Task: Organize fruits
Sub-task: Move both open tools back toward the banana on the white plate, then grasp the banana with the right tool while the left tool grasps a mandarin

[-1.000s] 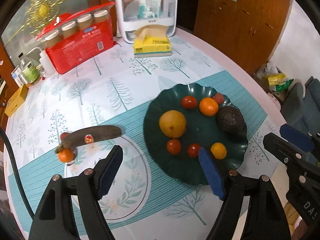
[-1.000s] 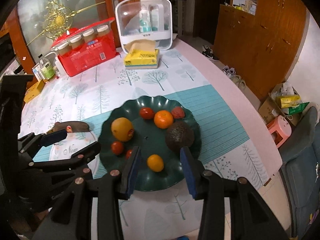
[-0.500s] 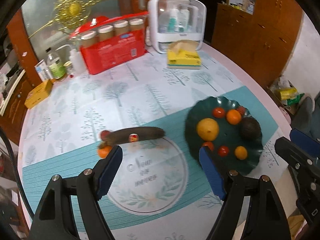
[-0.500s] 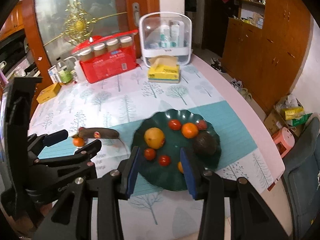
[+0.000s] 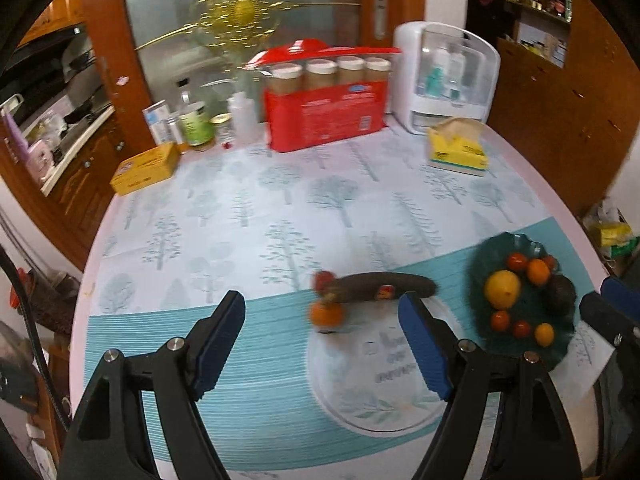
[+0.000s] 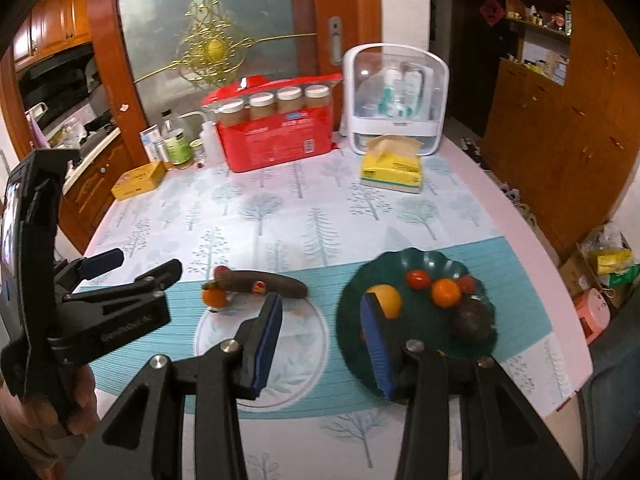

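Right wrist view: left hand-held gripper (image 6: 132,266) hovers at the left edge of the desk (image 6: 280,208), jaws wide apart, nothing between them. Next along lie a small orange (image 6: 215,297) and a dark overripe banana (image 6: 260,284) — touching, on the teal band of the cloth. Right hand-held gripper (image 6: 320,344) stands narrowly open and empty above the desk. Farther right, the green plate (image 6: 408,360) holds a yellow citrus (image 6: 386,300), tomatoes, an orange and an avocado (image 6: 472,322).

Plate (image 6: 352,344) of fruit lies right on table (image 6: 500,216); banana (image 6: 260,283) left of it, a small fruit (image 6: 215,297) at banana's left end; tissue box (image 6: 392,170) far behind.
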Motion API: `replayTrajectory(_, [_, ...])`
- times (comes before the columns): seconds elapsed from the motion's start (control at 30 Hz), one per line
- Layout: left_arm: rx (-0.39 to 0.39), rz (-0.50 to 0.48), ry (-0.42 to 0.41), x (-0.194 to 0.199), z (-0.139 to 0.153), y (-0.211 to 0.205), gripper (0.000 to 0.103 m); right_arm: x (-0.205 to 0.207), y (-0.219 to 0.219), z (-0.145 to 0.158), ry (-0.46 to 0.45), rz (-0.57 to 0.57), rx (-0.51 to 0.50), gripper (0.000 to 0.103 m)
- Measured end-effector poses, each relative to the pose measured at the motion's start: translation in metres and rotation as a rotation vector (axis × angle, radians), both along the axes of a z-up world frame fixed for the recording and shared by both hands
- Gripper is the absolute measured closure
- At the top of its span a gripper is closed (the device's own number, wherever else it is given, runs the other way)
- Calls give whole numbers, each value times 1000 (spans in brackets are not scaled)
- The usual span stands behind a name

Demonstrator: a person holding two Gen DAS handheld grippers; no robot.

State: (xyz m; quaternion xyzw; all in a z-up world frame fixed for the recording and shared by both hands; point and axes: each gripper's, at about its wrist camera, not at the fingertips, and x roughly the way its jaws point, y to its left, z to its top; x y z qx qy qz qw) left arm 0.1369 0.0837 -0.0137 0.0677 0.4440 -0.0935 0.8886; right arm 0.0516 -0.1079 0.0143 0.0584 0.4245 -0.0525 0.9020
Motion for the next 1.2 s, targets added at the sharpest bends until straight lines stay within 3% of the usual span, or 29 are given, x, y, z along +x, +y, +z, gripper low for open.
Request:
replayTrajectory(0.1, [21,56,12,8,-10,30,25,17,4,-12,24,9,26,58])
replayTrajectory(0.23, [7,98,95,21,-30,63,25,39,7,-33,73,19,57,57])
replayTrajectory(0.4, [31,112,129,30,-50,77,25,64,17,-61,126,79,28,57])
replayTrajectory(0.67, [18,-4,253,38,-101,51,25,107,35,-122,215,278,-95,57])
replayTrajectory(0.83, [36,-7,282,47,-128,34,25,131,44,-156,251,404,-130,57])
replayTrajectory(1.2, [44,11,300,62,-155,11,25,160,63,-183,252,613,-204,53])
